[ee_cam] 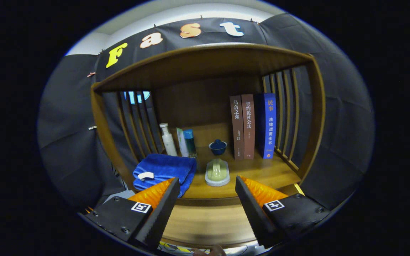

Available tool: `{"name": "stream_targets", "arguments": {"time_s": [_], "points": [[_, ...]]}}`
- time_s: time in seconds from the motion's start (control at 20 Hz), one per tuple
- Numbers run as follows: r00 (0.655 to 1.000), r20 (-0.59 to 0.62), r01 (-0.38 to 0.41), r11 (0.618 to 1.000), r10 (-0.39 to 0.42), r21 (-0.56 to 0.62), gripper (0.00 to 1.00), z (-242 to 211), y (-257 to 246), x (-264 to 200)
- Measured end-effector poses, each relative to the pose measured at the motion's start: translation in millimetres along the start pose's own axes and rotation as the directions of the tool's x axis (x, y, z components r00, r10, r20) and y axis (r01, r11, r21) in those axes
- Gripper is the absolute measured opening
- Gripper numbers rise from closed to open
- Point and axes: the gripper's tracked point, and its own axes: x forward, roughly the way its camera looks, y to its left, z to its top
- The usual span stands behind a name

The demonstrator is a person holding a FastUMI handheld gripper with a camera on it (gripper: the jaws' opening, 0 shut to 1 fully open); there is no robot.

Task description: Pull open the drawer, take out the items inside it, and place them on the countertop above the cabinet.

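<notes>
Gripper (205, 199) with fingers spread wide and empty before the wooden cabinet (205, 64).
On the countertop (262, 174), from its left edge: a folded blue towel (164, 170), a white bottle (168, 139), a teal bottle (190, 143), a clear lidded dish (217, 172) before a blue lidded cup (217, 146), then three upright books (253, 126) by the right slats. The drawer front (208, 224), plain brown wood, lay between the fingers, just below the countertop's front edge.

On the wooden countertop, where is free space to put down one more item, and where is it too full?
Bare wood of the countertop lies right of the clear lidded dish, in front of the books. The open gripper faces it. It is crowded on the left: blue towel, bottles, blue lidded cup.
</notes>
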Motion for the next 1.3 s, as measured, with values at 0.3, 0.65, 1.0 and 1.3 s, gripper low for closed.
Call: {"name": "stream_targets", "arguments": {"time_s": [0.3, 0.65, 1.0, 1.3], "points": [[0.997, 0.069, -0.042, 0.999, 0.043, -0.017, 0.99, -62, 9, -56], [0.993, 0.119, 0.022, 1.000, -0.023, 0.013, 0.99, -143, -8, -88], [0.996, 0.036, 0.082, 0.997, -0.082, 0.009, 0.99, -215, -24, -66], [0.998, 0.017, 0.068, 0.998, -0.068, -0.012, 0.99, -223, -21, -49]]}}
